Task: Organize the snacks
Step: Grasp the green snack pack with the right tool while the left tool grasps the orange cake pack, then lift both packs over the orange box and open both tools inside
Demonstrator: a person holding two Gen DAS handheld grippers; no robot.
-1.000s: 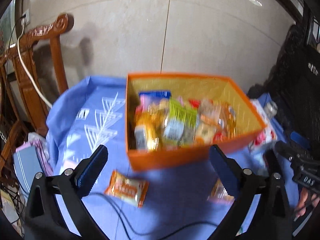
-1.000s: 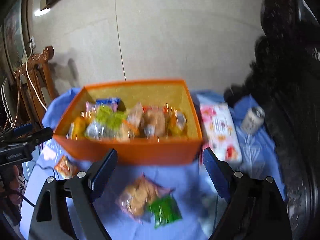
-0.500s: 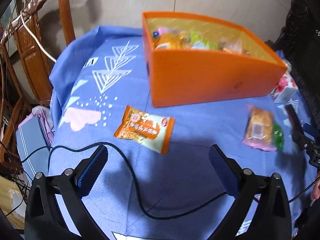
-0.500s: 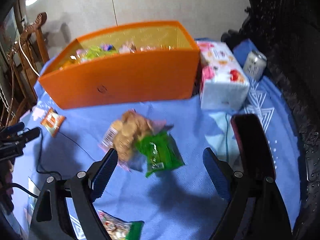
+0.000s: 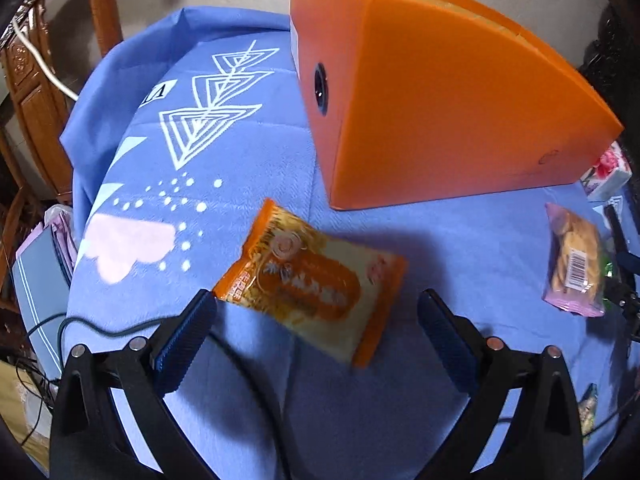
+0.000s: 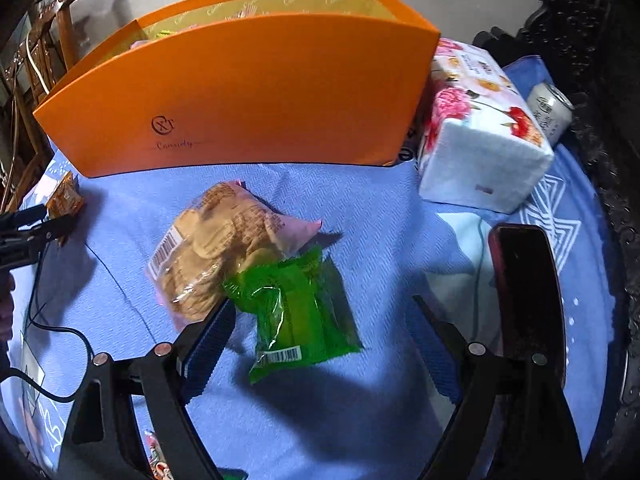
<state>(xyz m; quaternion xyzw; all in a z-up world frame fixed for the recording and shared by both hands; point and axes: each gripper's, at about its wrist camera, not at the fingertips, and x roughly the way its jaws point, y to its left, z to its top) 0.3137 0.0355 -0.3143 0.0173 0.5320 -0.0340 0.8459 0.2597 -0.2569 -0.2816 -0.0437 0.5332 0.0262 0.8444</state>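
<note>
Orange cardboard box (image 6: 248, 92), smooth matte walls, gold-toned lining, small printed logo on the long side, round hole in the short end (image 5: 320, 88); a few wrappers barely visible over the rim. Crinkly orange-and-cream snack packet (image 5: 310, 286), flat pillow shape, lying just off the box corner. Left tongs (image 5: 316, 334) spread wide, ribbed blue pads either side of that packet's near end, left pad close to its corner, contact not certain; nothing gripped. Clear-and-pink bag of round biscuits (image 6: 218, 246), lumpy, barcode label at one end, overlapping a glossy green cellophane packet (image 6: 298, 316), also barcoded. Right tongs (image 6: 320, 340) likewise wide open, straddling the green packet, left pad close against the biscuit bag's lower edge; nothing gripped. Soft tissue pack (image 6: 478, 132), white wrap with floral print, beside the box's right end. Silver drink can (image 6: 551, 110) behind it. Dark phone-like slab (image 6: 526, 288) lying flat on the right. Counter under a blue woven cloth (image 5: 240, 152) with white triangle and dot print, thin black cable (image 5: 248, 368) across it. Carved wooden chair (image 5: 36, 92) to the left, pale tiled wall behind.
</note>
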